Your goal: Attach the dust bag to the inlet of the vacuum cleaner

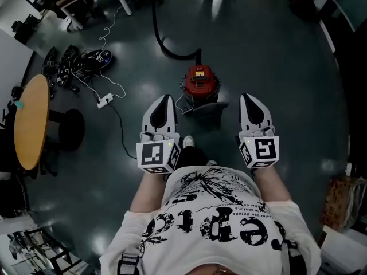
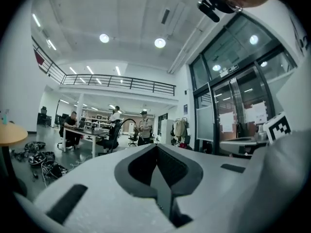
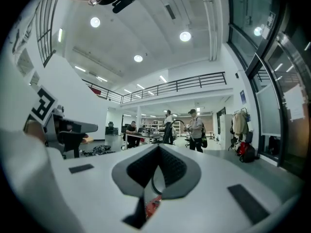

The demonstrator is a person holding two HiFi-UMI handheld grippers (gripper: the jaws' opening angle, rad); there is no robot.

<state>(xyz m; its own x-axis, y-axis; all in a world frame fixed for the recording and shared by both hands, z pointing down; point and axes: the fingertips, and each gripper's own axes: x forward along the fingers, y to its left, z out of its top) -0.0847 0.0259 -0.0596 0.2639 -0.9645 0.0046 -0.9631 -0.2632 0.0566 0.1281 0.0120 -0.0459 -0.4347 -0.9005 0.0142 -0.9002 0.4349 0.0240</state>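
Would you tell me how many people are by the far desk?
3: a seated person at the desk, a standing person in white, a person in a cap further right. Others may be hidden.

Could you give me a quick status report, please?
Left gripper shut, empty; right gripper shut, empty. Red vacuum cleaner on floor ahead, untouched; no dust bag in view. Loose cord beside it.

L gripper (image 1: 165, 100) & R gripper (image 1: 247, 99) level, side by side; both jaws closed, empty.
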